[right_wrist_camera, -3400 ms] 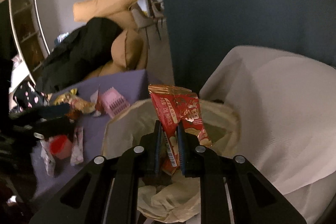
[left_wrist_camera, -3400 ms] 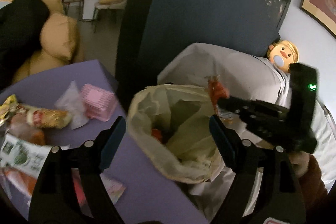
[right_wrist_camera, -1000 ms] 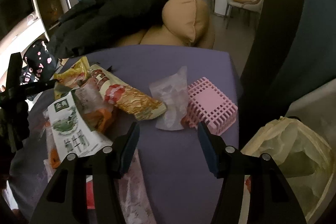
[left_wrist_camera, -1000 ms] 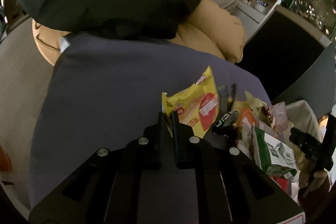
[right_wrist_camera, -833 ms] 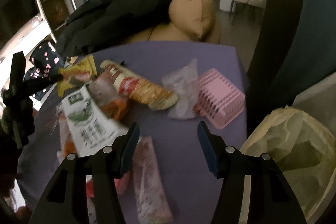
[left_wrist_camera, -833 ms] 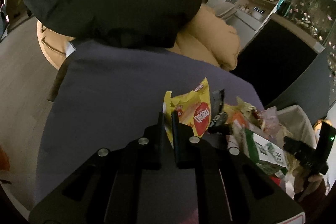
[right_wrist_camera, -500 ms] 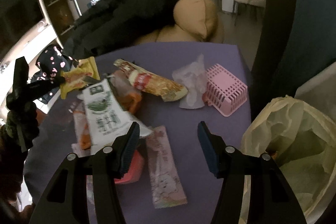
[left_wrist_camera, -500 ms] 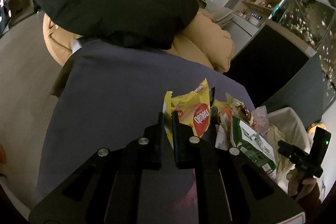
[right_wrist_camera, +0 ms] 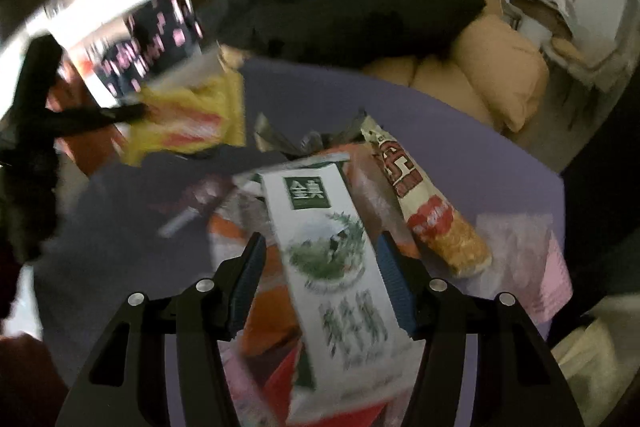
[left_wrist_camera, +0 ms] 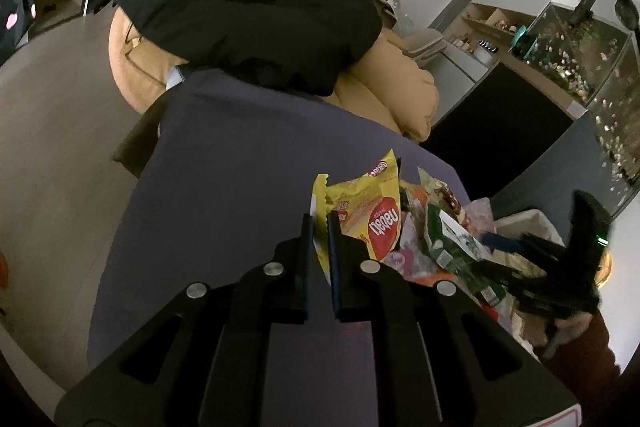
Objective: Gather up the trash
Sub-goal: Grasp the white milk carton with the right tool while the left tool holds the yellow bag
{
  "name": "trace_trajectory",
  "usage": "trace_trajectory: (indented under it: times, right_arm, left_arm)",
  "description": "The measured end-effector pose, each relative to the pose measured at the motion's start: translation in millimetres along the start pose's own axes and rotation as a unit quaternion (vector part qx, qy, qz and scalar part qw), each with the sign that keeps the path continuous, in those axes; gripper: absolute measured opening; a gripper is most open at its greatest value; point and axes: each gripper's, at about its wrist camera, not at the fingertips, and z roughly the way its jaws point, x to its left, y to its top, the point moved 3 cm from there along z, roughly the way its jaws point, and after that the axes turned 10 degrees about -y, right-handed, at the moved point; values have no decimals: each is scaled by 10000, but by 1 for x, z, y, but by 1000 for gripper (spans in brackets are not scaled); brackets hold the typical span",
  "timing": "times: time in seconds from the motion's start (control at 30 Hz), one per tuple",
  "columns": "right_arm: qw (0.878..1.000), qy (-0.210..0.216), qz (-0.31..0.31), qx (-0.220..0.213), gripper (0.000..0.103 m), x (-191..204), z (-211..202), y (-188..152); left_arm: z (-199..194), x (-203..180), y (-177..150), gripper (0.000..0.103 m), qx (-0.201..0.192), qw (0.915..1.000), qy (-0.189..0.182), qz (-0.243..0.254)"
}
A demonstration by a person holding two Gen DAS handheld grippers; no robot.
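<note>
Two grippers engaged: left gripper [left_wrist_camera: 319,227] has its jaws clamped on the yellow wrapper [left_wrist_camera: 370,215], lifted off the desk [left_wrist_camera: 224,179]. Right gripper [right_wrist_camera: 318,281], jaws apart, straddles the green carton [right_wrist_camera: 332,259]. Risk: closing may snag neighbouring wrappers, since the pile overlaps.

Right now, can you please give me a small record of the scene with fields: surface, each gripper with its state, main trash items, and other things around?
surface: purple table
left gripper: shut on the yellow wafer packet
right gripper: open, fingers on either side of the white and green carton
other trash: long red and white snack wrapper; clear plastic bag
bin bag: pale, at the table's edge
background: black jacket on tan cushions
</note>
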Motion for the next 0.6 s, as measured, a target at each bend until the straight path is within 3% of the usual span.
trace_trajectory:
  times: [0.1, 0.23, 0.37, 0.6]
  right_arm:
    - [9989, -259, -169, 362, 54, 3, 19, 5]
    - [9981, -84, 151, 587, 54, -5, 21, 2]
    - [9977, -59, 390, 546, 46, -13, 8, -2]
    - [9950, -438, 821, 360, 46, -42, -23, -18]
  left_arm:
    - [-8, 5, -7, 7, -8, 9999, -96, -66]
    - [-17, 8, -15, 7, -55, 9998, -188, -95]
    - [-16, 8, -22, 7, -40, 9998, -180, -114]
    - [-23, -9, -22, 7, -193, 9993, -283, -112]
